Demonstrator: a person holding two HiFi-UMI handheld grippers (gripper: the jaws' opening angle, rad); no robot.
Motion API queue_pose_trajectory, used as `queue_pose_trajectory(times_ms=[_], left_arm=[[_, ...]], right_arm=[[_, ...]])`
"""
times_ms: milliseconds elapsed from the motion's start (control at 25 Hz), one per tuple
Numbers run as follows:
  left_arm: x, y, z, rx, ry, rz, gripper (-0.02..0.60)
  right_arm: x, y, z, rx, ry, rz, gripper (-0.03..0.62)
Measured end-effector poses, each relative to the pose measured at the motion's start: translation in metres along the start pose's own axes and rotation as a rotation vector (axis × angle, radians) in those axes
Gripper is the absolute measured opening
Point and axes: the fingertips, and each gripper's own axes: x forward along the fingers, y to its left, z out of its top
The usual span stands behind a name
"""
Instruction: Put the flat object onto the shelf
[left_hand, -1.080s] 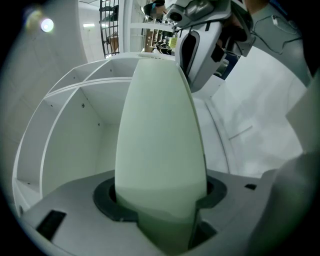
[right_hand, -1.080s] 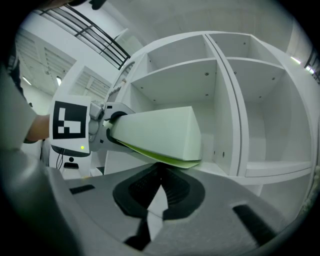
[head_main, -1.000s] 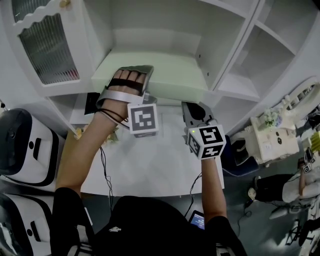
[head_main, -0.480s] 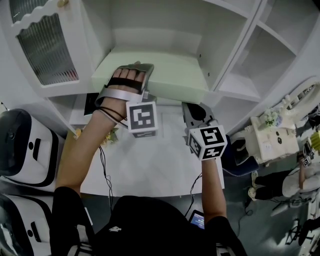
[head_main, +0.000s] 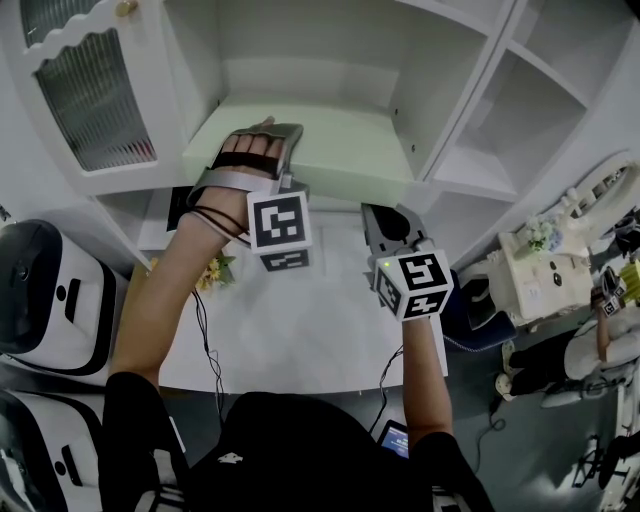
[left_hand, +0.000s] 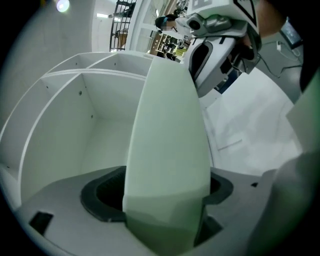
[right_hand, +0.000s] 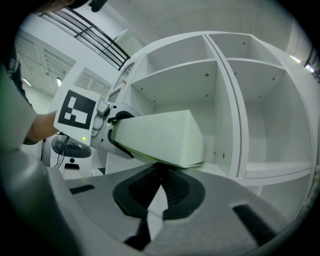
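Head view: the pale green, smooth-faced flat slab (head_main: 345, 150) lies in the white cabinet shelf (head_main: 440, 95). Its long axis runs 9 to 3 o'clock and its front edge overhangs. The left gripper (head_main: 262, 150) straddles its 9 o'clock end. The right gripper (head_main: 385, 222) waits lower, at 5 o'clock.

Left gripper view: the jaws have just been opening and stand wide, the slab between dark ribbed pads with a gap showing.

Right gripper view: the jaws are together and empty, the slab's sharp corner at 12 o'clock.
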Motion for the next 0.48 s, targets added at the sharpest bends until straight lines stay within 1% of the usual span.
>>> queue_pose_trajectory(times_ms=[80,480], left_arm=[[0.000,-0.005,0.001,-0.003,-0.002,-0.022,0.380],[0.006,-0.014,-0.001,-0.001,0.002,-0.023,0.386]], right_arm=[[0.000,0.000,-0.003,0.002,0.009,-0.001,-0.002],[0.000,0.001,-0.013,0.014,0.033,-0.001,-0.002]])
